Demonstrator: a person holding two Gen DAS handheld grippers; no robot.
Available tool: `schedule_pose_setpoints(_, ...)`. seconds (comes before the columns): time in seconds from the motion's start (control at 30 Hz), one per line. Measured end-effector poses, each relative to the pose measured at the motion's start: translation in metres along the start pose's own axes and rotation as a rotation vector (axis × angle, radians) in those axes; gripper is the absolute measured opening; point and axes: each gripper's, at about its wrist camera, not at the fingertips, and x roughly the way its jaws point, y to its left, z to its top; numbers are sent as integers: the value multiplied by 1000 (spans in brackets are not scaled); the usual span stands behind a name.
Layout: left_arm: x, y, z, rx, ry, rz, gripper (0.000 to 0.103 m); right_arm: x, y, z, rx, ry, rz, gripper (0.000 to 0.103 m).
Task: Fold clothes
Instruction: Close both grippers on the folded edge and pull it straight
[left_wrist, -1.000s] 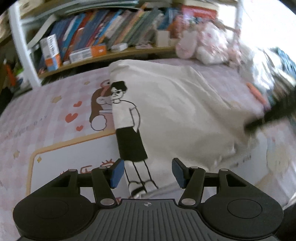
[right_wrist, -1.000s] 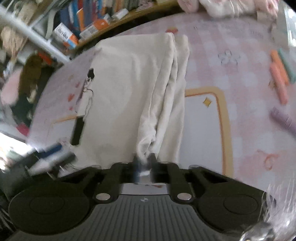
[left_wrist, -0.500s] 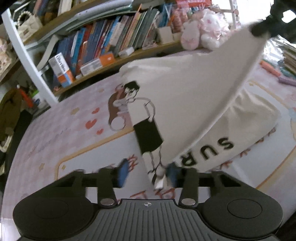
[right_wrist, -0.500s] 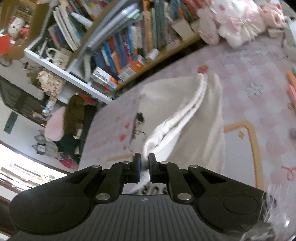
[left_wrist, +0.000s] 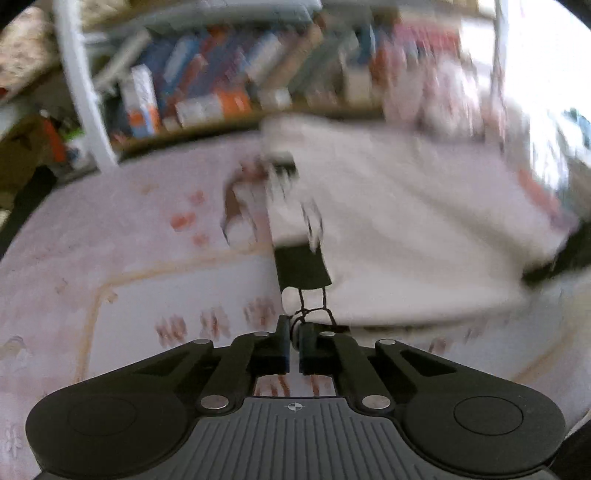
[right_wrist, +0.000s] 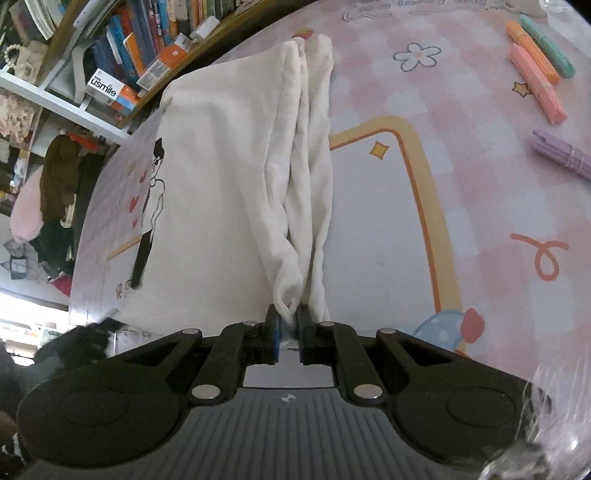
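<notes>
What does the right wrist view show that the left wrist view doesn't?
Only the right wrist view: the right gripper shut on a bunched edge of the white garment, with marker bundles lying on the pink mat. Only the left wrist view, which is blurred: the left gripper shut on the garment's printed corner. Both show the garment with its cartoon figure print, the mat and the bookshelf behind.

Left gripper (left_wrist: 292, 341) pinching white shirt (left_wrist: 406, 236)
</notes>
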Motion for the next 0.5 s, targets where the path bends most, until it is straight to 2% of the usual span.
schedule_pose_setpoints(0.07,-17,2,6,-10,-54,14,4,6,4,-2,-9,16,17,9)
schedule_pose_setpoints(0.27,10,19,-28,-33,126,48,4,17,26,-5,-115,51,24,9)
schedule_pose_setpoints(0.5,6,19,-37,-43,120,49,4,18,31,-6,-151,55,10,9)
